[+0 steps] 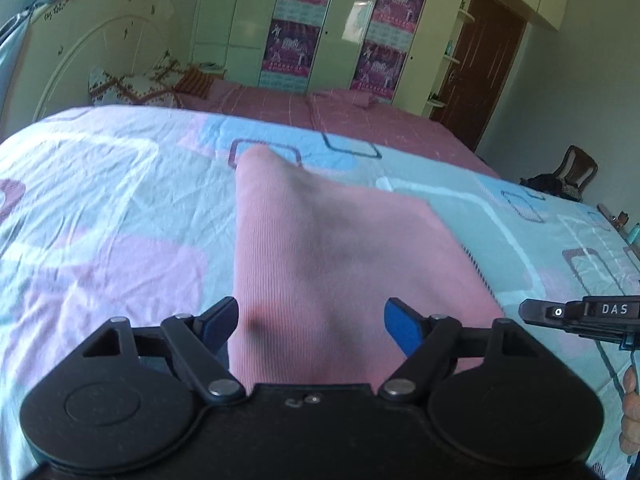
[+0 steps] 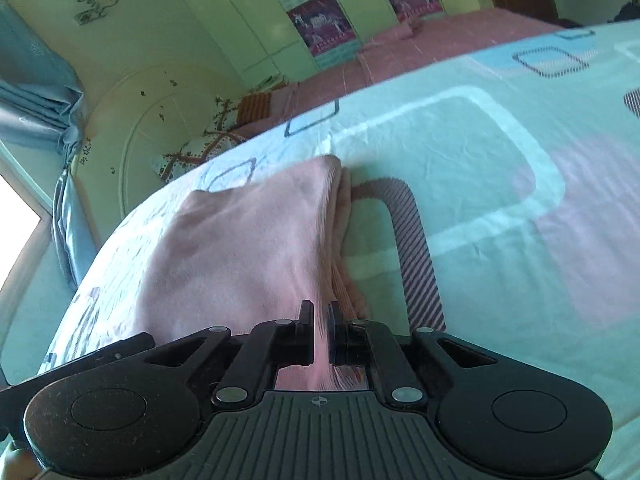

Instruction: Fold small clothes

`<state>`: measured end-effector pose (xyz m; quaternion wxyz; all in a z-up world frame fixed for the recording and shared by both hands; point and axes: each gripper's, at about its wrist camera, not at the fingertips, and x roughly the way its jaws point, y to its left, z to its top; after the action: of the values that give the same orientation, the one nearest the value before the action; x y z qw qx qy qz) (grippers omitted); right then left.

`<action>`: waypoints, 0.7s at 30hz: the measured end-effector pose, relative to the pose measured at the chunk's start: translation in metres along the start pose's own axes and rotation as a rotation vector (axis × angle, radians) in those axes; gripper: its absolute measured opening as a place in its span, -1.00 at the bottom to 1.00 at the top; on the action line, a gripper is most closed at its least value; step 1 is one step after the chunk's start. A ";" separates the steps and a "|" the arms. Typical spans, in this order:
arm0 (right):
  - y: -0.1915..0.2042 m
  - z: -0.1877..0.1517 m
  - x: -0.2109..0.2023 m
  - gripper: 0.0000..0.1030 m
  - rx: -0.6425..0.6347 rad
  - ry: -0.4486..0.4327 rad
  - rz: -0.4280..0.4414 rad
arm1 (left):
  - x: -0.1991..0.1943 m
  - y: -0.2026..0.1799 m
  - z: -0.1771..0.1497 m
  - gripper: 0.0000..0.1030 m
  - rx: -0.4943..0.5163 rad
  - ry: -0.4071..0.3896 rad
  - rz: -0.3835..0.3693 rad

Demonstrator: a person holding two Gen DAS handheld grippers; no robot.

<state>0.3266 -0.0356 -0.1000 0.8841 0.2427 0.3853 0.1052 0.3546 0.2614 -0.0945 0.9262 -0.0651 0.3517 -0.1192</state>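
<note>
A pink ribbed garment (image 1: 320,248) lies on the patterned bed sheet (image 1: 100,200), partly folded into layers. My left gripper (image 1: 312,326) is open, its blue-padded fingers (image 1: 404,328) spread either side of the garment's near edge. My right gripper (image 2: 320,332) is shut on the pink garment (image 2: 240,240), pinching its near edge by the stacked folded side. The right gripper also shows at the right edge of the left wrist view (image 1: 580,314).
The sheet (image 2: 480,160) covers the near bed; a pink checked bed (image 1: 360,116) lies beyond. A headboard (image 1: 80,60) and pillows (image 1: 132,88) are at far left, wardrobes (image 1: 320,20) behind, a chair (image 1: 572,172) at right.
</note>
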 end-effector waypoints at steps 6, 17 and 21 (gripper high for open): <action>0.031 0.020 0.033 -0.89 -0.070 -0.020 0.005 | 0.049 -0.008 0.024 0.46 0.015 0.043 -0.006; 0.025 0.001 0.086 -0.89 -0.155 0.074 -0.086 | 0.060 -0.021 0.022 0.85 0.114 0.075 0.061; 0.022 0.004 0.072 -0.89 -0.109 0.061 -0.072 | 0.055 -0.024 0.024 0.99 0.083 0.128 0.124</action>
<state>0.3781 0.0091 -0.1318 0.8870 0.1768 0.4142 0.1017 0.4063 0.2247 -0.1070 0.9092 0.0030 0.4084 -0.0803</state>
